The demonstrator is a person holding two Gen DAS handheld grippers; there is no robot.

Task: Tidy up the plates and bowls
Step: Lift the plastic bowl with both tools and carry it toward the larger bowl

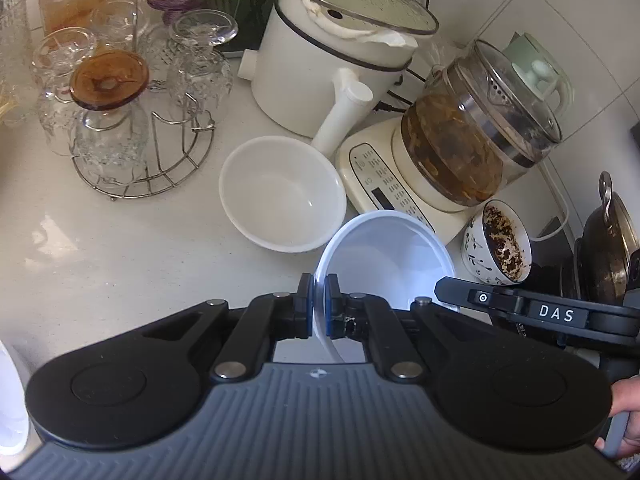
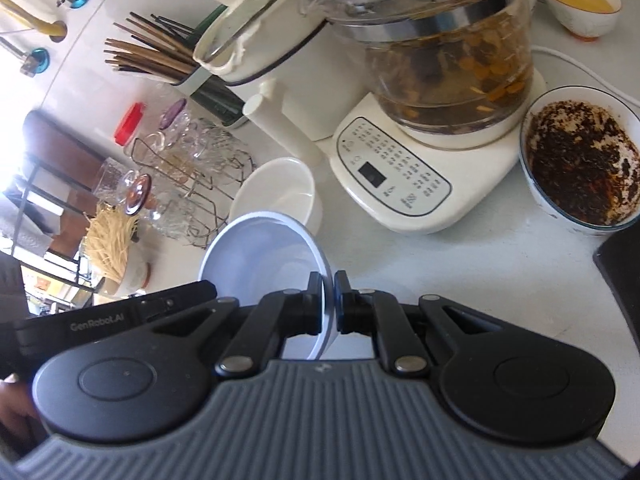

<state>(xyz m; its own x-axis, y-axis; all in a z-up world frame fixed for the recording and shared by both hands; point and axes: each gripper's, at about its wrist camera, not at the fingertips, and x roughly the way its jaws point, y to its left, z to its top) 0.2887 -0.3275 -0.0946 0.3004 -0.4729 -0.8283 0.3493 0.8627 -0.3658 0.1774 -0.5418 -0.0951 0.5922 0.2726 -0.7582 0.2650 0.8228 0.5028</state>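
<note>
Crowded white kitchen counter is hosting both grippers, left gripper and right gripper, each clamping jaws on opposite rims of the pale bowl, apparently steadying it toward nesting in the white bowl beside it.

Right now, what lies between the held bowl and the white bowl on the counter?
Nothing: in the left wrist view the held bowl overlaps the white bowl, with no object between.
</note>
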